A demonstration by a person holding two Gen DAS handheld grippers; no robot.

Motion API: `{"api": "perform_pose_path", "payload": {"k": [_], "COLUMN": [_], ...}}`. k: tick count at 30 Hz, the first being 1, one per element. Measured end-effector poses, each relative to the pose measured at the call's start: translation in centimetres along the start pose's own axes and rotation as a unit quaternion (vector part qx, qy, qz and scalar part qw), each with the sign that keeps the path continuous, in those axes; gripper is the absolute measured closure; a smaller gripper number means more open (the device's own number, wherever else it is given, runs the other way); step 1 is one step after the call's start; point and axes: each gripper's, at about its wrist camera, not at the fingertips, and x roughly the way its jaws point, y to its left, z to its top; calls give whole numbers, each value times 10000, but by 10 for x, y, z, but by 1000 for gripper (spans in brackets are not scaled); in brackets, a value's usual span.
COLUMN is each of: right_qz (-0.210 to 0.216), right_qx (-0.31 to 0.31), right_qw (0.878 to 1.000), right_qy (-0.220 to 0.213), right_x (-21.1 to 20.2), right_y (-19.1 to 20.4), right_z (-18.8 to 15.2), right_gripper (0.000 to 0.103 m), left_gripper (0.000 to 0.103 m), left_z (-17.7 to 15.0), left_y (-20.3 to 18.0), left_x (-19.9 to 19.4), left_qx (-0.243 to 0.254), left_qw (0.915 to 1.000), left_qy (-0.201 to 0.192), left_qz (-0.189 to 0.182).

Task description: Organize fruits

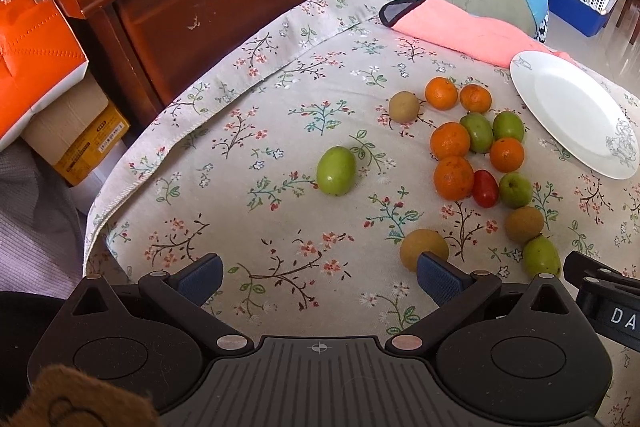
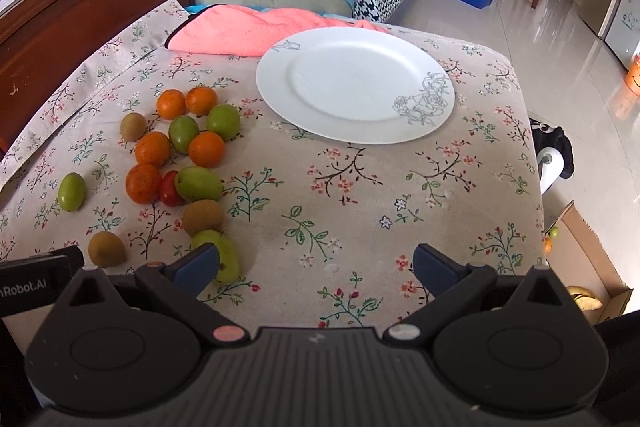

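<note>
You have a loose cluster of fruit on the floral cloth: five oranges (image 2: 206, 149), four green jujubes (image 2: 199, 183), a red cherry tomato (image 2: 170, 189) wedged between an orange and a jujube, and three brown kiwis (image 2: 203, 217). One more green jujube (image 1: 336, 170) lies alone, well apart on the cluster's left. The white plate (image 2: 356, 85), printed with a grey rose, sits bare just right of the cluster.
</note>
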Motion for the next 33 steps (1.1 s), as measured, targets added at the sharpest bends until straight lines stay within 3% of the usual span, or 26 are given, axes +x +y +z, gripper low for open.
{"api": "perform_pose_path", "payload": {"k": [14, 33], "right_qz": [-206, -305], "right_qx": [-510, -630], "right_qw": [9985, 9975], "right_qy": [61, 15], "right_x": [3, 2], "right_y": [15, 16], "right_z": [-1, -2], "right_gripper": [1, 1], "left_gripper": [0, 0], "left_z": [-2, -2], "left_y": [-10, -13], "left_x": [-1, -4], "left_qx": [344, 411], "left_qw": [9993, 9989], "left_qy": [-77, -139], "left_qz": [149, 200]}}
